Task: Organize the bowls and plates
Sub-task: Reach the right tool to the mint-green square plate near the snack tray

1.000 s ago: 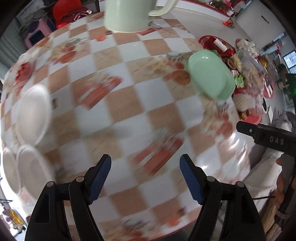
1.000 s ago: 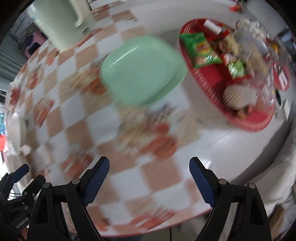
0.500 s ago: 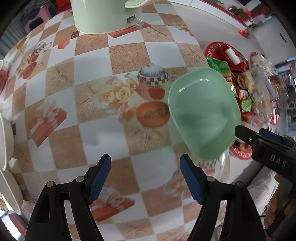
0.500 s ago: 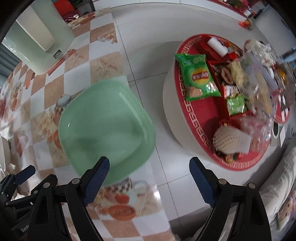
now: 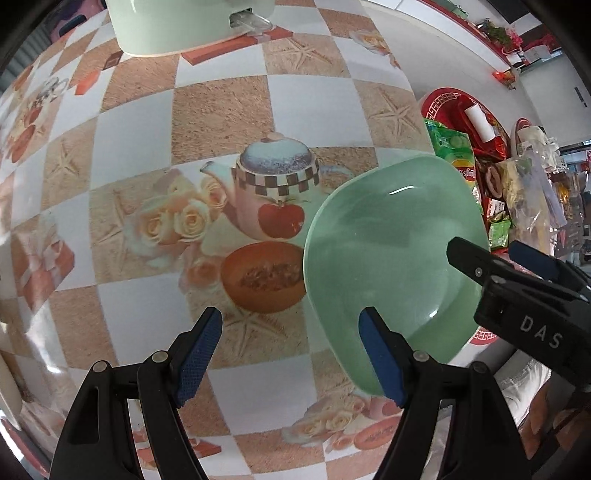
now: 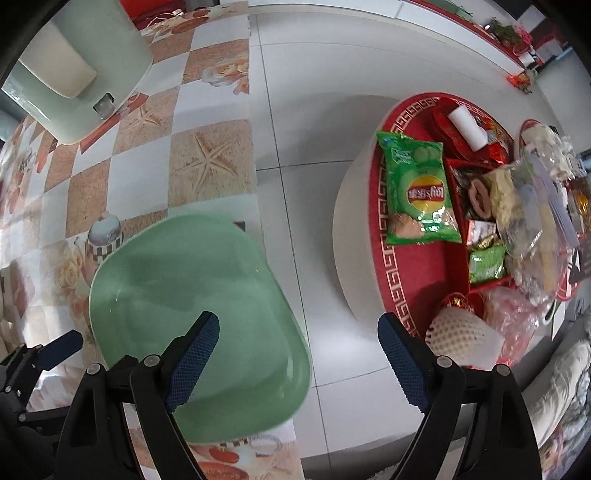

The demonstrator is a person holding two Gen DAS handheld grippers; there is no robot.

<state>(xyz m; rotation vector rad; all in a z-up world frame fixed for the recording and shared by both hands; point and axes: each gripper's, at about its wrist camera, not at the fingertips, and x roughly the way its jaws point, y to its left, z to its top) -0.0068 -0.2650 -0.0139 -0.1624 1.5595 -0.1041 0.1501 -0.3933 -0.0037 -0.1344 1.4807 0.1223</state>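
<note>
Both grippers are closing in on the green plate (image 5: 388,258), so this looks like the pick-up step; the plate sits at the right edge of the table (image 5: 221,147), its rim seeming to jut a little over the edge. The left gripper (image 5: 291,354) is wide open with nothing in it, its right finger by the plate's near rim; the right gripper (image 6: 295,358) is just as wide and empty, left finger over the plate, right finger out over the floor (image 6: 295,110). Next, I'd judge, one claw must straddle the rim and pinch. The plate is glossy, pale green, squarish with rounded corners, shallow; the tablecloth is slick checked vinyl; a mint appliance (image 5: 184,26) stands far left.
</note>
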